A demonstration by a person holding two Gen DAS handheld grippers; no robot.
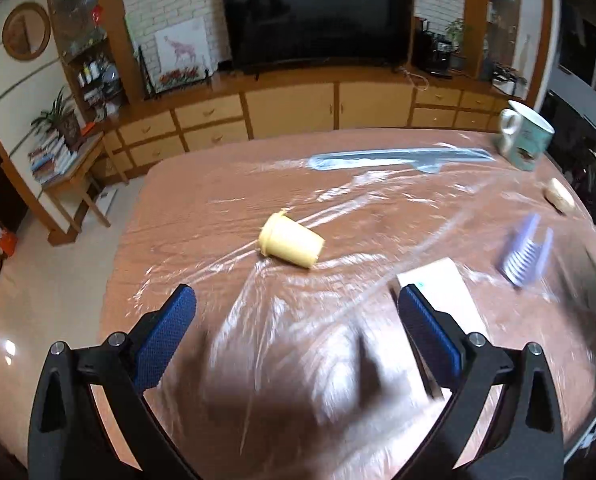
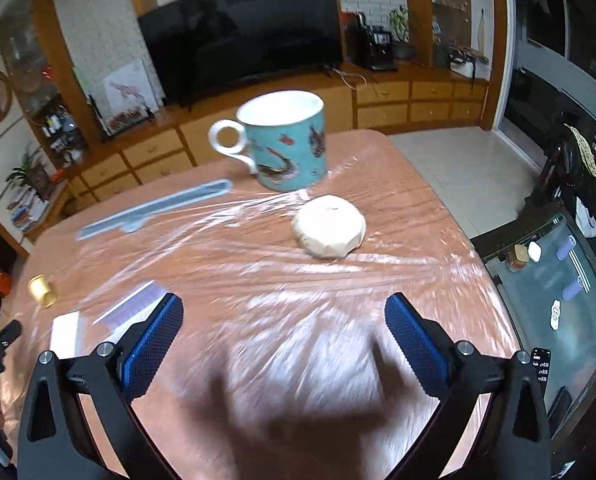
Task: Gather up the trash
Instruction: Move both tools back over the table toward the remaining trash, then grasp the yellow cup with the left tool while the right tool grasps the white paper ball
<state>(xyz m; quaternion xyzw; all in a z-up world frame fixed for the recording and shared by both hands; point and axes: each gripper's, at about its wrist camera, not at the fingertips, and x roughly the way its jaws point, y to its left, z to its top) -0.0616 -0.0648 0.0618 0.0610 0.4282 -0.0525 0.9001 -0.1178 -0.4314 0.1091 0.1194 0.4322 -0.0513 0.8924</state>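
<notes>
Bench inventory: both my hand-held grippers spread apart and empty over the film-covered bench (image 1: 217, 200).

Near foreground blurred. One yellow cup (image 1: 290, 243) on its side mid-bench, long axis left-right, rim left; one crumpled off-white wad (image 2: 329, 226) just before one teal mug (image 2: 285, 140), handle left. One white card (image 1: 442, 292) partly hidden behind my left hand-held gripper (image 1: 293, 312); one purple comb (image 1: 524, 250), smeared; one grey strip (image 1: 398, 158). Right hand-held gripper (image 2: 283, 318) hovers.
</notes>
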